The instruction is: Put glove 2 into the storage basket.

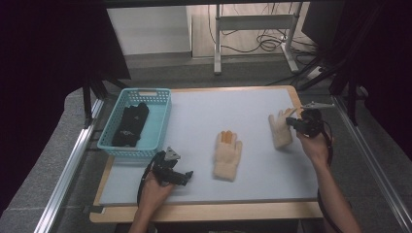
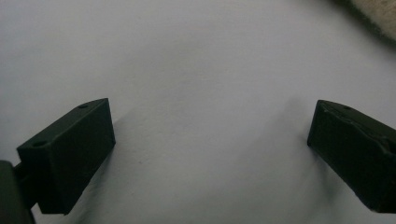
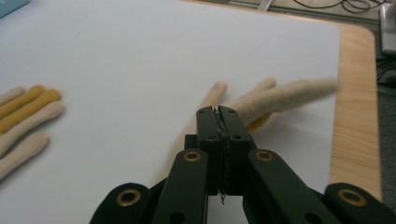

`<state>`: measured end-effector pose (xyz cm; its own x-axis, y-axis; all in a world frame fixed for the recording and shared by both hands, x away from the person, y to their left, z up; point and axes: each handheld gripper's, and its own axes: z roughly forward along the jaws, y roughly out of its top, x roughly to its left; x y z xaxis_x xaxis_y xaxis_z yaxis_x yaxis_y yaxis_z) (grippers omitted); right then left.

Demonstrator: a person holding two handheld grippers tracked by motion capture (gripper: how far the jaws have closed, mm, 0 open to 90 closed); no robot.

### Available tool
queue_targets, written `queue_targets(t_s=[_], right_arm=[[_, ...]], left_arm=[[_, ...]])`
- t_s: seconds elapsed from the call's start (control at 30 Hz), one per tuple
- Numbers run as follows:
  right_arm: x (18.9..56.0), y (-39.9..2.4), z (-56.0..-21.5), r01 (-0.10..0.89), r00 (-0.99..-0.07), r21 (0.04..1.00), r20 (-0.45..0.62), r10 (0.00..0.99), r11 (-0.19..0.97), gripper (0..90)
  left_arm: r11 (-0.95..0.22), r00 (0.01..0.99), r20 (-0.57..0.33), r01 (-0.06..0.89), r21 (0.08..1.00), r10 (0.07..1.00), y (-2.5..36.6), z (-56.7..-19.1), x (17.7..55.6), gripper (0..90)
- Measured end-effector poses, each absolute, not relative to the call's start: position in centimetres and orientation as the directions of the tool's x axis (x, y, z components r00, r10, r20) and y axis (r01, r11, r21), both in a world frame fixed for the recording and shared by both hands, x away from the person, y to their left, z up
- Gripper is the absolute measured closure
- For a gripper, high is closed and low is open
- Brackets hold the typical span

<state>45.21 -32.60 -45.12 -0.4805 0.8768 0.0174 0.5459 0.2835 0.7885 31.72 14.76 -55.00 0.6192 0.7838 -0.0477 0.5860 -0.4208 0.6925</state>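
Observation:
Two beige knit gloves are on the white mat point(image 1: 204, 111). One glove point(image 1: 227, 155) with orange-tipped fingers lies flat at the middle; its fingers point(image 3: 23, 116) reach in at the left of the right gripper view. The other glove point(image 1: 281, 128) is at the right, partly raised off the mat, with my right gripper point(image 1: 290, 121) shut on its edge. Its fingers point(image 3: 280, 98) stick out past the closed jaws of that gripper point(image 3: 218, 109). My left gripper point(image 1: 187, 177) rests low over the mat's front left, jaws wide open point(image 2: 210, 140) with bare mat between them.
A turquoise basket point(image 1: 109, 141) stands at the mat's left edge with dark gloves point(image 1: 130, 125) inside. The wooden table edge point(image 3: 357, 107) runs close to the right of the held glove. A corner of the middle glove point(image 2: 378, 14) shows in the left gripper view.

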Motion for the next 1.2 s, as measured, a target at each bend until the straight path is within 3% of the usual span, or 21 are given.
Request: queue_targets(t_s=[0.33, 0.43, 0.6, 0.8, 0.97, 1.1, 1.2], right_arm=[[43.7, -26.1, -46.6, 0.521, -0.631, 0.747, 0.012, 0.776, 0.413, 84.8], [43.5, -24.6, -46.5, 0.486, -0.663, 0.768, 0.013, 0.748, 0.418, 76.3], [44.1, -25.3, -46.1, 0.496, -0.644, 0.769, 0.015, 0.765, 0.403, 70.3], [44.0, -26.3, -48.5, 0.517, -0.664, 0.745, 0.038, 0.747, 0.421, 56.7], [44.1, -25.5, -50.3, 0.472, -0.725, 0.726, -0.003, 0.689, 0.5, 46.6], [44.4, -24.5, -51.4, 0.435, -0.741, 0.685, -0.096, 0.664, 0.584, 47.9], [44.6, -24.3, -51.6, 0.475, -0.714, 0.691, -0.061, 0.698, 0.546, 54.5]], left_arm=[[-0.424, 0.621, -0.046, 0.585, 0.691, 0.783, 14.8, -55.0, 31.7, 1.3], [-0.424, 0.621, -0.046, 0.585, 0.691, 0.783, 14.8, -55.0, 31.7, 1.3], [-0.424, 0.621, -0.046, 0.585, 0.691, 0.783, 14.8, -55.0, 31.7, 1.3], [-0.424, 0.621, -0.045, 0.585, 0.691, 0.783, 14.8, -55.0, 31.7, 1.2], [-0.424, 0.621, -0.045, 0.585, 0.691, 0.783, 14.8, -55.0, 31.7, 1.3], [-0.424, 0.621, -0.045, 0.585, 0.691, 0.783, 14.8, -55.0, 31.7, 1.3], [-0.424, 0.621, -0.046, 0.585, 0.691, 0.783, 14.8, -55.0, 31.7, 1.3]])
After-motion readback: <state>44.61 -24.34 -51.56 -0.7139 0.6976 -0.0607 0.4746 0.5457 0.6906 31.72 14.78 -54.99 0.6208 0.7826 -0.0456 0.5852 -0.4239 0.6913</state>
